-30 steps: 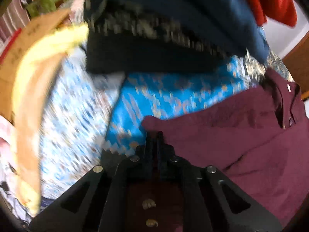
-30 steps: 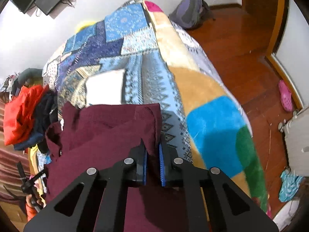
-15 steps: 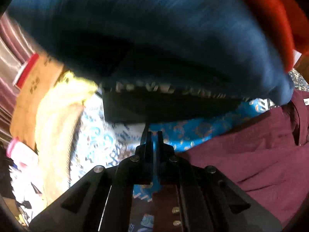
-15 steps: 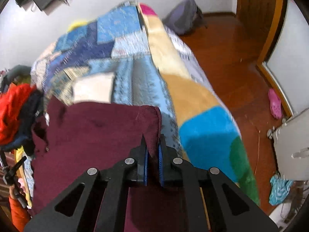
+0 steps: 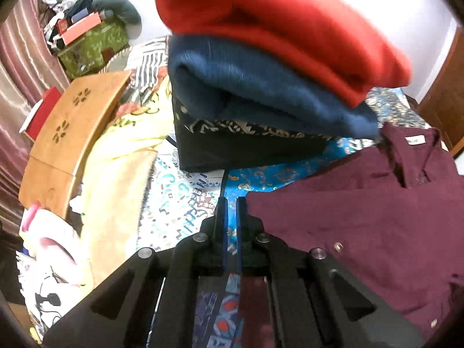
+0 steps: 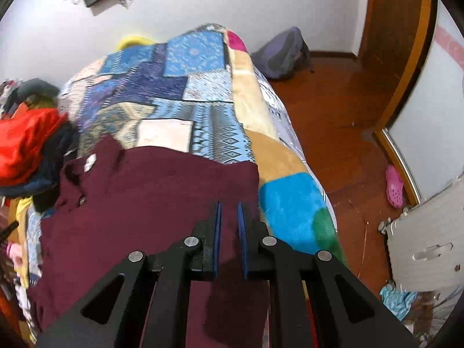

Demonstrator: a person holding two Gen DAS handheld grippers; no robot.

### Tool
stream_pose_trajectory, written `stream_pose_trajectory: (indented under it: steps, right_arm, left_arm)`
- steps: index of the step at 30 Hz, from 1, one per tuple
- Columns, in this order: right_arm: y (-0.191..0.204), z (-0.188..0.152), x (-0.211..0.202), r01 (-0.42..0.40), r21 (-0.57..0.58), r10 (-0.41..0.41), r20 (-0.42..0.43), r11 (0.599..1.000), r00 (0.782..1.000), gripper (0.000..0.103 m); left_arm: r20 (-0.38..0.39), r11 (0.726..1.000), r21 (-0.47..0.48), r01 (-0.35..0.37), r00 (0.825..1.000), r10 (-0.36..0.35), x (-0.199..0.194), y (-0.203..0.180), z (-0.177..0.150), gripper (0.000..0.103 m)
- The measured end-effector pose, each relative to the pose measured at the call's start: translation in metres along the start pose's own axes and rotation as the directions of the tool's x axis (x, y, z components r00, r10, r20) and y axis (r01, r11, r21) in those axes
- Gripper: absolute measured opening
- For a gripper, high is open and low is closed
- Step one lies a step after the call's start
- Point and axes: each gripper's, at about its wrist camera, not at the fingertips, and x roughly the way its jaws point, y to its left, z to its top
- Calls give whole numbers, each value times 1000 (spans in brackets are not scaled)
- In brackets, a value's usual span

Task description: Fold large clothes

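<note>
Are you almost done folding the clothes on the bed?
Partly. Red, blue and dark patterned pieces already sit folded in a stack. The maroon shirt lies spread flat on the quilt, not yet folded small. The left gripper and right gripper hover by it, fingers shut, holding nothing. It likely needs more folds.

maroon shirt (image 5: 362, 217), empty tongs (image 5: 230, 206), folded stack (image 5: 261, 87)
</note>
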Motion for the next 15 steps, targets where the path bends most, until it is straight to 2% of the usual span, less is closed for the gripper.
stream_pose_trajectory:
  steps: [4, 6, 7, 8, 9, 10, 11, 15]
  right_arm:
    - [2, -14, -34, -3, -29, 5, 55, 1000, 998, 12]
    - [2, -21, -48, -5, -38, 8, 80, 999, 997, 23]
    - [2, -26, -55, -5, -43, 9, 93, 999, 996, 28]
    - [2, -31, -62, -1, -50, 7, 108, 999, 994, 39]
    - [2, -39, -71, 8, -58, 0, 132, 998, 991, 49]
    - [3, -43, -75, 13, -64, -4, 144, 998, 990, 53]
    - [3, -48, -80, 20, -71, -8, 154, 997, 988, 57]
    - [5, -75, -89, 13, -93, 1, 144, 996, 990, 67]
  left_arm:
    - [25, 1000, 11, 15, 1000, -15, -38, 15, -11, 8]
    - [38, 1000, 17, 19, 999, -19, -56, 19, -18, 16]
    - [43, 1000, 19, 22, 999, -23, -62, 21, -22, 25]
    - [51, 999, 22, 25, 998, -26, -72, 23, -27, 40]
    - [60, 999, 27, 28, 998, -30, -81, 26, -33, 48]
    - [63, 999, 32, 30, 998, -32, -85, 29, -37, 65]
    - [62, 998, 44, 37, 997, -40, -93, 32, -46, 77]
    - [45, 997, 61, 50, 998, -52, -111, 38, -75, 81]
